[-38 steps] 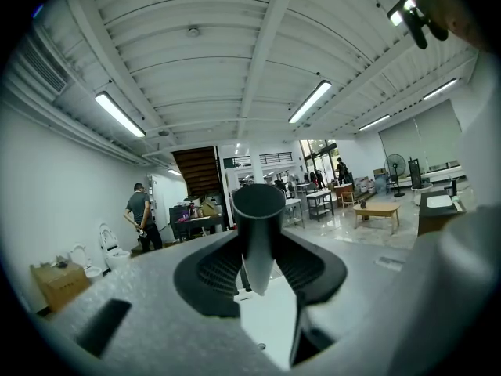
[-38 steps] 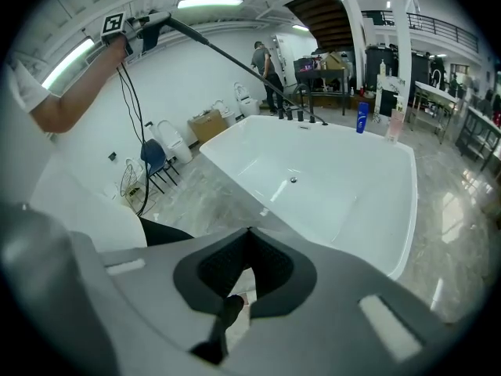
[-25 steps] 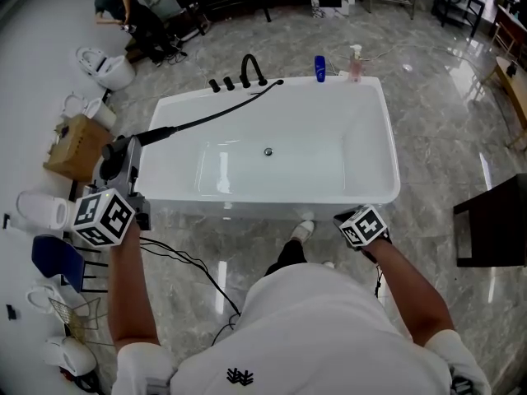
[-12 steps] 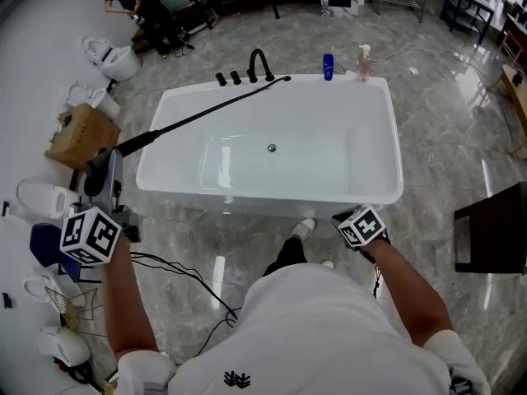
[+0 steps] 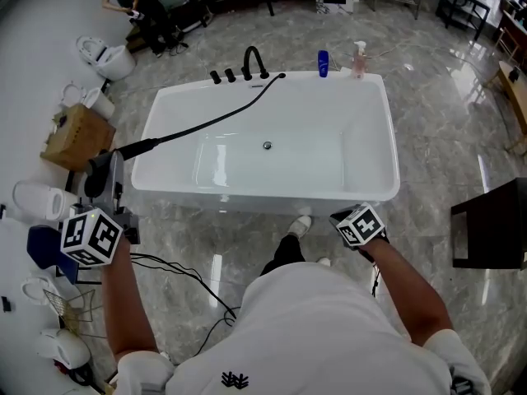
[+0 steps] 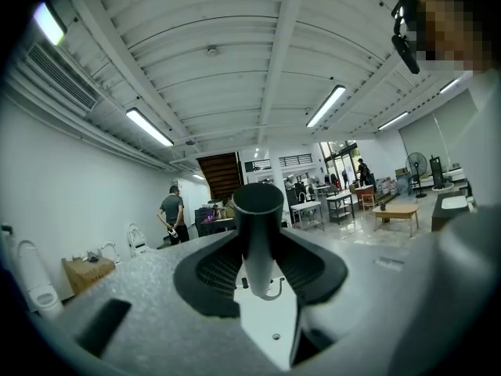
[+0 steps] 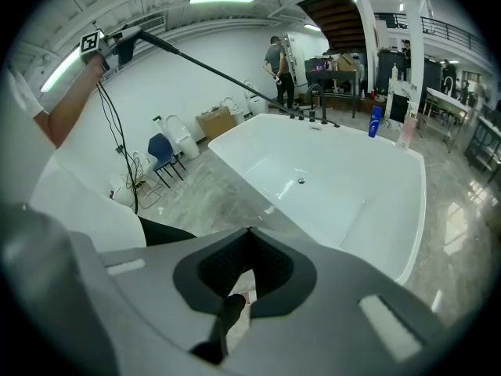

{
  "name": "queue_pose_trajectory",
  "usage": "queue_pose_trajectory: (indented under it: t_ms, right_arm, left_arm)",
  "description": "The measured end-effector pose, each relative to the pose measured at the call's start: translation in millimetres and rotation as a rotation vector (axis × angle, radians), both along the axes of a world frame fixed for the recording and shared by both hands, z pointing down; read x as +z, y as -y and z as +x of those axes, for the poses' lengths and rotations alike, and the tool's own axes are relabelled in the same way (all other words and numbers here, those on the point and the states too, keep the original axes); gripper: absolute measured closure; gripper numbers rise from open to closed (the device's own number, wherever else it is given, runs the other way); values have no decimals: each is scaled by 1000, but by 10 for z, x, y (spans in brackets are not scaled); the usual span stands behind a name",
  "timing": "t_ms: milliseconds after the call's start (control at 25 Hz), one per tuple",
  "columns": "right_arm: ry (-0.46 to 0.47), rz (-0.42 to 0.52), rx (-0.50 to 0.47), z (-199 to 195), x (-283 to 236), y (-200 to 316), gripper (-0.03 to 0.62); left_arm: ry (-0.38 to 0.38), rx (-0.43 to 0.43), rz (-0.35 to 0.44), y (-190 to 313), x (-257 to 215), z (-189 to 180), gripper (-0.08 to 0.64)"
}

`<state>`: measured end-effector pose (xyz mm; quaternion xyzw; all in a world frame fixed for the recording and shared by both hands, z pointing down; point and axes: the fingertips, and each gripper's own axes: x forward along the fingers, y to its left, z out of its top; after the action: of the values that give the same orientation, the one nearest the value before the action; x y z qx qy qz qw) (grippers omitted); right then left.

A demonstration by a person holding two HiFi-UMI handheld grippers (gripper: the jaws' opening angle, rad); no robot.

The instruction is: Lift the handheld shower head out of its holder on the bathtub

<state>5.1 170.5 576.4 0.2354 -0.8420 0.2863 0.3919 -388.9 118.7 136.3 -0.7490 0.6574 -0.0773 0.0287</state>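
Beside the tub (image 5: 263, 197), head view: the left claw (image 5: 105, 175) grasps the shower head (image 5: 133, 149) clear of the rim, likely to free its hose (image 5: 222, 115). It has drawn farther out than earlier, and the hose now sags. Left gripper view: the shower head stands clamped between the jaws. Right gripper view: the right claw (image 7: 249, 269) is clenched, empty and idle.

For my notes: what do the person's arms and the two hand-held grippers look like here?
The left hand-held gripper and right hand-held gripper have speckled grey bodies with black ribbed jaw recesses. Each carries a white cube of black square markers. A black cable trails from the left one. White short sleeves; arms bare.
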Motion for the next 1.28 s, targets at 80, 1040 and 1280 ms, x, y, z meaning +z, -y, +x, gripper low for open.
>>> queue_pose_trajectory:
  t_ms: [80,1040,1280]
  right_arm:
    - [1,0,6,10,-11,-1,580]
    - [0,10,7,35,-44,-72,580]
    - [12,9,-3,-31,6,-104,581]
  left_arm:
    - [5,5,-2,10,-6,14,419]
    - [19,87,-15,37,-24,356,419]
    - [47,138,-32,84,62,571,419]
